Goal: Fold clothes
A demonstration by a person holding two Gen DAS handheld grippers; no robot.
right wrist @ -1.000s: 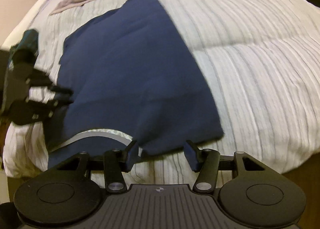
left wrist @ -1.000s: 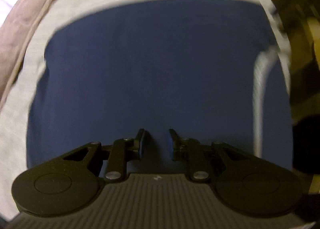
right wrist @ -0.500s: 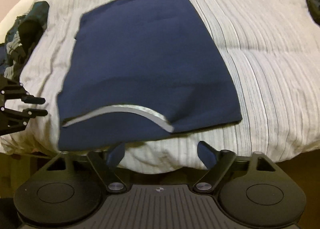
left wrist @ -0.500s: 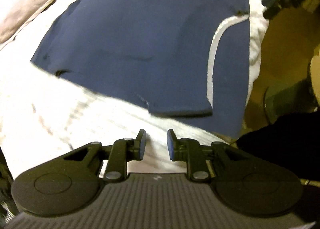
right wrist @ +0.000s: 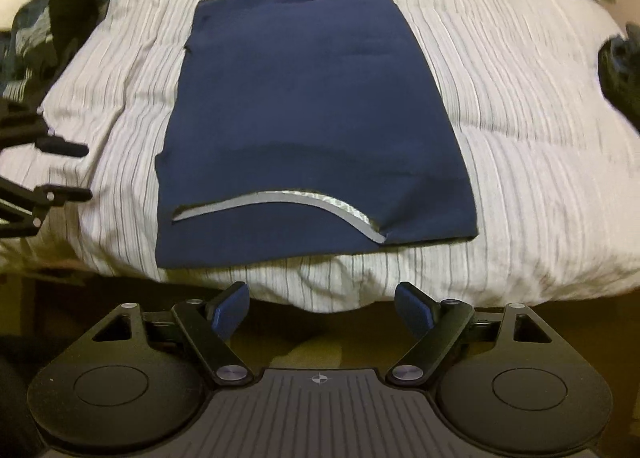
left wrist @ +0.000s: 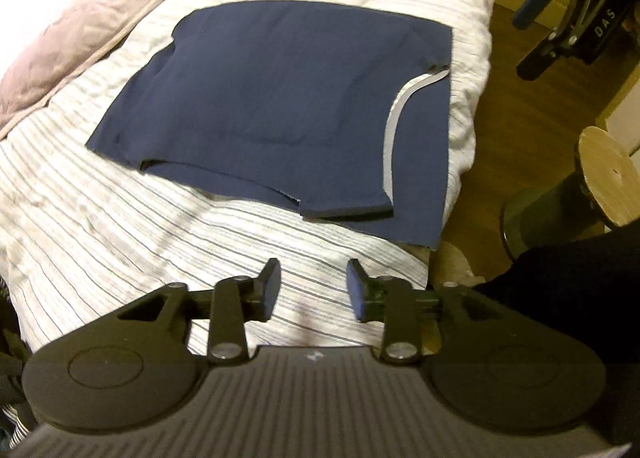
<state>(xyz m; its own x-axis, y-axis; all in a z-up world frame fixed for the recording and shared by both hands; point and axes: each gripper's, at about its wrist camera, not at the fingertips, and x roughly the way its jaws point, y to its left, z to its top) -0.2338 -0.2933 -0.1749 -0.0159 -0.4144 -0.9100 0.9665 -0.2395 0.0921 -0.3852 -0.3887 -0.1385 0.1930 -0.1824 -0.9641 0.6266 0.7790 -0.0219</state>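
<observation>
A navy blue garment (left wrist: 280, 106) (right wrist: 312, 118) with a curved silver stripe (right wrist: 280, 202) lies flat and folded on the striped bedspread (left wrist: 100, 226) (right wrist: 540, 138). My left gripper (left wrist: 314, 290) hovers above the bedspread, short of the garment's near edge. Its jaws are opening and nothing is between them. My right gripper (right wrist: 322, 308) hangs off the bed's near edge, open wide and empty. The left gripper (right wrist: 64, 170) also shows at the left edge of the right wrist view. The right gripper (left wrist: 532, 8) shows at the top right of the left wrist view.
A pinkish blanket (left wrist: 92, 14) lies along the far side of the bed. Dark clothes (right wrist: 60, 18) are piled at the bed's left, another dark item (right wrist: 620, 70) at its right. A round wooden stool (left wrist: 608, 182) stands on the wood floor beside the bed.
Both grippers drew back and rose from the garment, which now lies whole in view. The left jaws widened; the right jaws spread wide and stayed.
</observation>
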